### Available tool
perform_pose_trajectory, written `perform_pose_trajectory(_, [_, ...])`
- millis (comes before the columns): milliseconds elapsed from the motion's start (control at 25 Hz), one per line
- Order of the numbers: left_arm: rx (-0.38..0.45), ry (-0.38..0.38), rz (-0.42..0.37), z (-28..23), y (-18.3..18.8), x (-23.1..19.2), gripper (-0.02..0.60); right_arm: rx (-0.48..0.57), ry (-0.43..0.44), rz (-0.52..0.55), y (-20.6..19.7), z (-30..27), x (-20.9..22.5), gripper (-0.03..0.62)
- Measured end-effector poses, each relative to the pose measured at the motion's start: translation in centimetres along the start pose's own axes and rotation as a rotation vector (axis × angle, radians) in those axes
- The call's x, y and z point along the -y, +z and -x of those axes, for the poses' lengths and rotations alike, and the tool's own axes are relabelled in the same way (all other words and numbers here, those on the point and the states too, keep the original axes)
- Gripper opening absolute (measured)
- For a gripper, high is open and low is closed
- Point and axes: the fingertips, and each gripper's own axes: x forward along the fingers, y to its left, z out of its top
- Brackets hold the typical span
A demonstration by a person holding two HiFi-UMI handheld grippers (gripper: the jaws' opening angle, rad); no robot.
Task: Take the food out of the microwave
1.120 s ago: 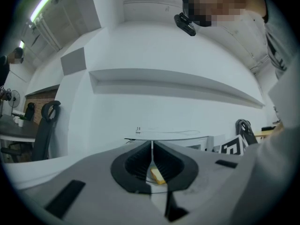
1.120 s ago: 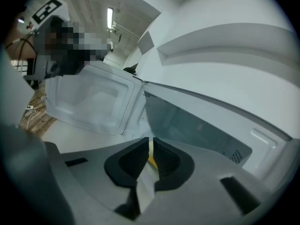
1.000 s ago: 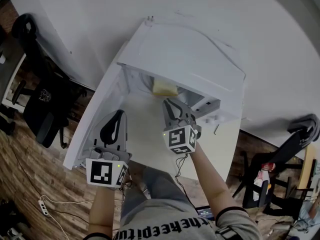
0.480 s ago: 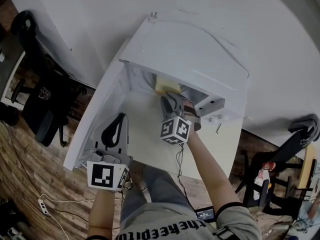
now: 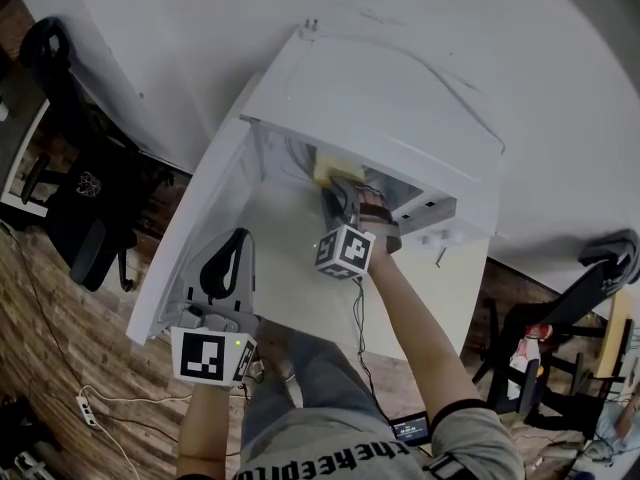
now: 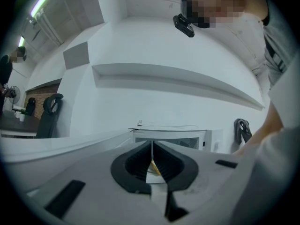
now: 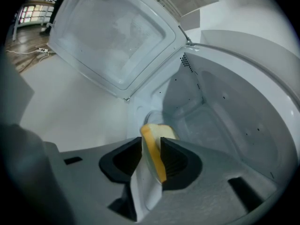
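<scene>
The white microwave stands on a white table with its door swung open to the left. Inside lies the food, a pale yellow slice. My right gripper reaches into the opening. In the right gripper view the slice stands edge-on between the jaws of that gripper, which have just been opening and are open around it. My left gripper hangs level in front of the door, shut and empty; in its own view the left gripper faces the microwave.
The open door's inner side fills the upper left of the right gripper view. Black office chairs stand at the left and right of the table. A power strip and its cable lie on the wooden floor.
My right gripper has gone forward and down into the microwave, rolled, and its jaws have spread around the slice. The left gripper has stayed in place.
</scene>
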Motion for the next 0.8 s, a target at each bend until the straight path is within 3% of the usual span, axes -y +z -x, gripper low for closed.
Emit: perform_pose_trajectory(800, [-0.015, 0.014, 0.010, -0.2, -0.4, -0.6, 0.014, -0.015, -0.004, 0.046, 0.4, -1.8, 0.0, 0.133])
